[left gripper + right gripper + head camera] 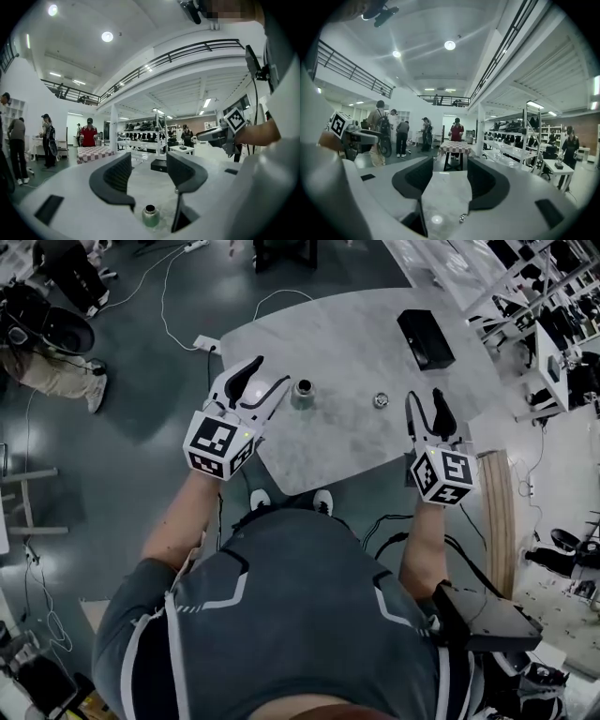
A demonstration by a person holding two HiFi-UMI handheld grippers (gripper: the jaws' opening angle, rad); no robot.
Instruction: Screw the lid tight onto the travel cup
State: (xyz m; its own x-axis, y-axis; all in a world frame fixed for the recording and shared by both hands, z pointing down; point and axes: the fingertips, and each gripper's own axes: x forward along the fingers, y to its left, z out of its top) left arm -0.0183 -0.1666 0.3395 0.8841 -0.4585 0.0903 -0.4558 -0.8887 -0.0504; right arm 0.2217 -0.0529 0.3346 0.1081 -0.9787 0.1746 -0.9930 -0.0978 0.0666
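A small metal travel cup [303, 393] stands upright and uncapped on the marble table [347, 343]. Its round silver lid [381, 400] lies apart, to the cup's right. My left gripper [272, 373] hovers just left of the cup, open and empty. In the left gripper view the cup [150, 215] shows low down, below the gap between the fingers [117, 180]. My right gripper [426, 397] is just right of the lid, also open and empty. In the right gripper view the lid [461, 218] sits low, beneath the jaws.
A black box [425, 338] lies at the table's far right. The table's near edge [309, 486] runs close to the person's feet. A cable and power strip [206, 343] lie on the floor at the left. Several people stand far off in the hall.
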